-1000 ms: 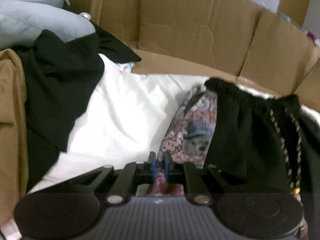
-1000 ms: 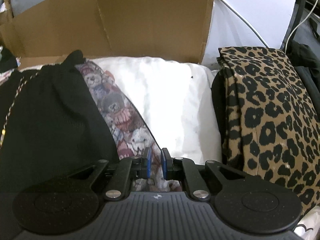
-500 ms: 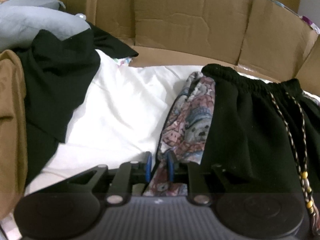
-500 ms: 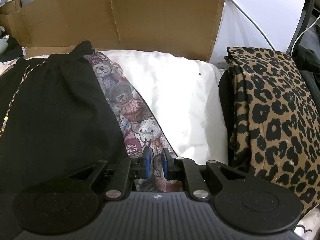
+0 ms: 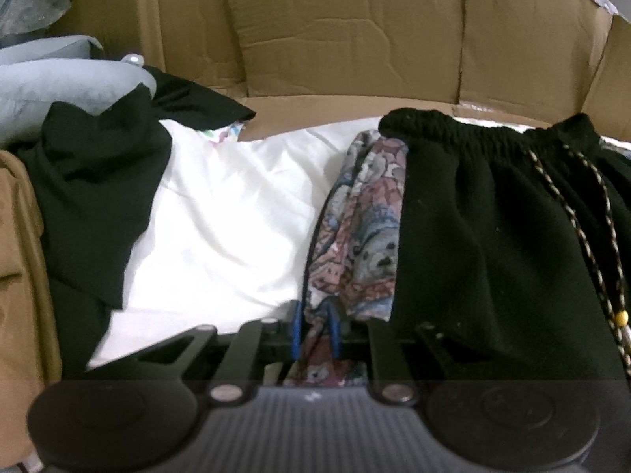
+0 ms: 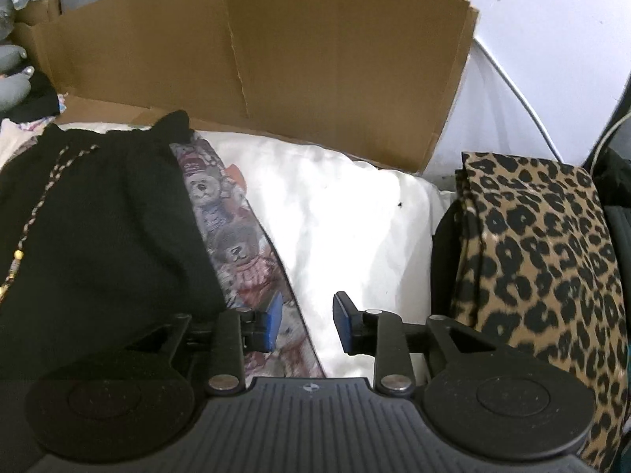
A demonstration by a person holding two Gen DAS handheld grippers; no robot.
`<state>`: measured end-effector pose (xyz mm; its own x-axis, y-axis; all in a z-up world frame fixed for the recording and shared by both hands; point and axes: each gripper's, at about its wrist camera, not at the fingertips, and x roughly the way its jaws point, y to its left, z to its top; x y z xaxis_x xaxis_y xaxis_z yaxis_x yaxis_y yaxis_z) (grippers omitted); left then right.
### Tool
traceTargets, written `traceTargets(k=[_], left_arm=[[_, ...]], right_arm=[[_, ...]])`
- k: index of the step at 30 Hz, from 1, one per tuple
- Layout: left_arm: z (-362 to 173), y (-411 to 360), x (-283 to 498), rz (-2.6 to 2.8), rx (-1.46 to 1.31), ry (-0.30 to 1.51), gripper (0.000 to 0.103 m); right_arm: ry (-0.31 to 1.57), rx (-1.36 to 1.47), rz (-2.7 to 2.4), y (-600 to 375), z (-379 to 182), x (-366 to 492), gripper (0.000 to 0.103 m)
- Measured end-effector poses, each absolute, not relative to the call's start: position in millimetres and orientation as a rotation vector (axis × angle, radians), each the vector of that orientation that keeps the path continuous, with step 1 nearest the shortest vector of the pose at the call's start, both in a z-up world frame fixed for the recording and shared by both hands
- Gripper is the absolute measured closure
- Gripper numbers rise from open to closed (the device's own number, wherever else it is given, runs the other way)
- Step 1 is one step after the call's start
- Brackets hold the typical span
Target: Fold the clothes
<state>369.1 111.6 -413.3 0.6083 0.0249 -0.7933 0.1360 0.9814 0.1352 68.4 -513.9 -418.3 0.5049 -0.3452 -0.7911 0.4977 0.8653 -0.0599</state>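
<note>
Teddy-bear fabric (image 5: 355, 236) still pinched in left fingers (image 5: 296, 331), right fingers (image 6: 272, 321) now spread, released.

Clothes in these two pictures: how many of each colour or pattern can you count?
Teddy-bear print: 1, garment under black shorts, pinched by left gripper
Black: 2, drawstring shorts, crumpled garment
Leopard print: 1, folded garment
Tan: 1, garment
Total: 5

Black knit shorts (image 5: 493, 244) with a black-and-cream braided drawstring (image 5: 591, 236) overlie a teddy-bear-print fabric (image 5: 355, 236) in pink, blue and grey on a white sheet (image 5: 221, 216), with a tan-and-black leopard-print garment (image 6: 540, 276) at the sheet's right edge, brown cardboard (image 6: 276, 71) behind, and blue gripper pads (image 6: 273, 325).
</note>
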Motion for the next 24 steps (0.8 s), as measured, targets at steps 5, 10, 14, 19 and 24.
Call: traceTargets(k=[5,10,14,19,24], left_arm=[[-412.8,103.0,366.7,-0.047,0.256,0.904,0.097],[-409.1,104.4,367.0,-0.028,0.250,0.886,0.098],[-406.1,109.5,367.2,-0.020,0.247,0.874,0.098],[-405.2,112.4,367.7,-0.017,0.258,0.864,0.098],[-409.0,113.5,369.1,-0.010,0.278,0.861,0.099]], right_arm=[[0.861,0.235,-0.548,-530.1,-436.2,86.4,0.068],[0.808,0.276,-0.549,-532.5,-448.0,102.7,0.068],[0.840,0.228,-0.483,-523.7,-454.5,118.1,0.068],[0.936,0.177,-0.454,-520.6,-469.1,131.8,0.069],[0.978,0.158,-0.410,-522.1,-464.4,137.2,0.099]])
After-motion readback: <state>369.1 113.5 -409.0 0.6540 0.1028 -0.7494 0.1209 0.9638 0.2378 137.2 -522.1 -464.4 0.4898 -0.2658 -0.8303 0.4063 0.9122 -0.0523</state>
